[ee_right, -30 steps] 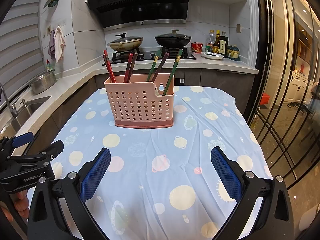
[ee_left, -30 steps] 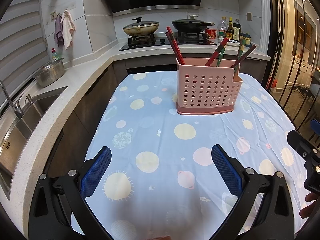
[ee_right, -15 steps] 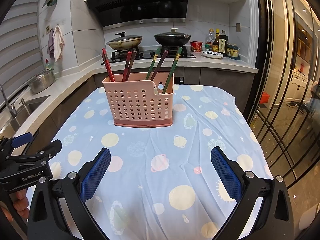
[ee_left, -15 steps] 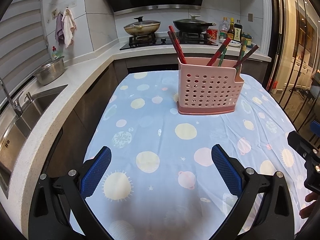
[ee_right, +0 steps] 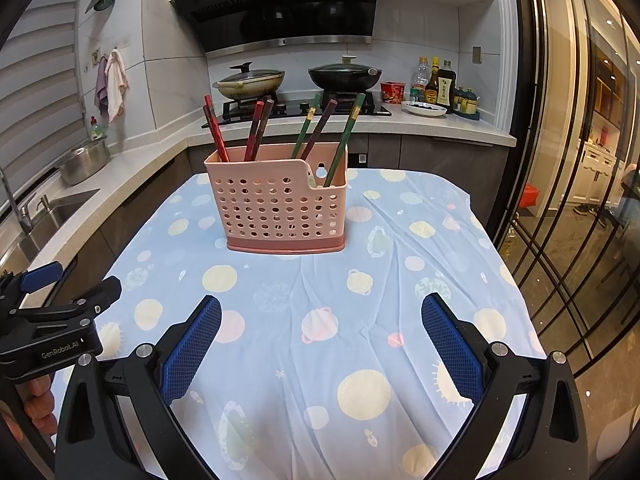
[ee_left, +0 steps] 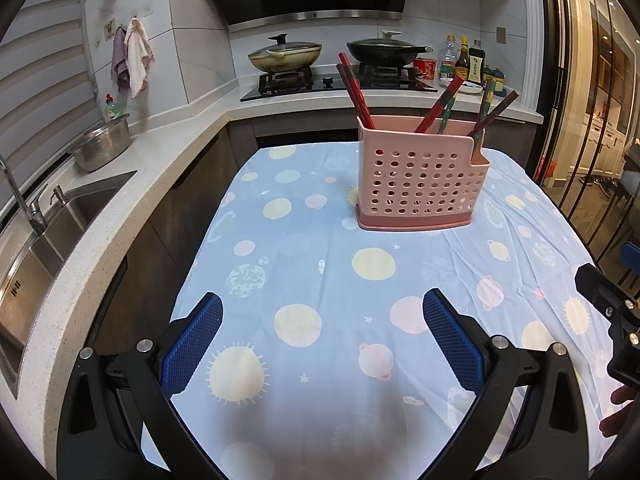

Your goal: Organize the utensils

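Kitchen counters wrap a table [ee_right: 460, 216] draped in a blue planet-print cloth [ee_left: 304, 264], where a pink perforated caddy [ee_right: 280, 208] stands at 12 o'clock from the right gripper [ee_right: 320, 332], red chopsticks [ee_right: 214, 128] and green chopsticks [ee_right: 344, 140] leaning out of its compartments. Both the right and the left gripper [ee_left: 322, 330] hover over bare cloth with fingers spread wide, holding nothing, well apart from the caddy. Two lidded woks [ee_left: 284, 54] sit on the stove behind; a steel bowl [ee_left: 102, 146] rests by the sink [ee_left: 60, 220] at 9 o'clock.
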Tool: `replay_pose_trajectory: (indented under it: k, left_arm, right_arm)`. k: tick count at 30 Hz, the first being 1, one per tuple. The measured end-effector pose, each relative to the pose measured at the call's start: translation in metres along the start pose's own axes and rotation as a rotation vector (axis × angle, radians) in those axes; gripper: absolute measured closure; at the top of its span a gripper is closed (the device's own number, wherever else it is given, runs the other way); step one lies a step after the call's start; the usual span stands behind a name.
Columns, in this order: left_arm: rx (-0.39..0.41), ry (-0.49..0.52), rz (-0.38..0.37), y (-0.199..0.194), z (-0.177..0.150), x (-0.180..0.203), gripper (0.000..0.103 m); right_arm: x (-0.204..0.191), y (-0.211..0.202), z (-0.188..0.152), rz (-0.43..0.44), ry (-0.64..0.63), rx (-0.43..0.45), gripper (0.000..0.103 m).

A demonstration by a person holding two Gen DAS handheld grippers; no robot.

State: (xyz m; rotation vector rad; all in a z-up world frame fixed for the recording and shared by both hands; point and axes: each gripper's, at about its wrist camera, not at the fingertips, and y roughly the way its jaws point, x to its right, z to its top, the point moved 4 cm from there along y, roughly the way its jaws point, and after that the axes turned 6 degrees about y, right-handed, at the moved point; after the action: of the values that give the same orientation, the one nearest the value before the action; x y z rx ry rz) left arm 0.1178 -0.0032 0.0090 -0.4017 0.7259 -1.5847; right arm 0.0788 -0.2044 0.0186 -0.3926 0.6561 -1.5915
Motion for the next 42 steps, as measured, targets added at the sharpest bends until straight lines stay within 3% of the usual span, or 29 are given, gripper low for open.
replay_pose_trajectory:
  k: [42]
  left_arm:
    - [0.003, 0.011, 0.004, 0.002, 0.008, 0.002, 0.007]
  right_arm:
    - [0.011, 0.007, 0.005, -0.026, 0.011, 0.007, 0.006]
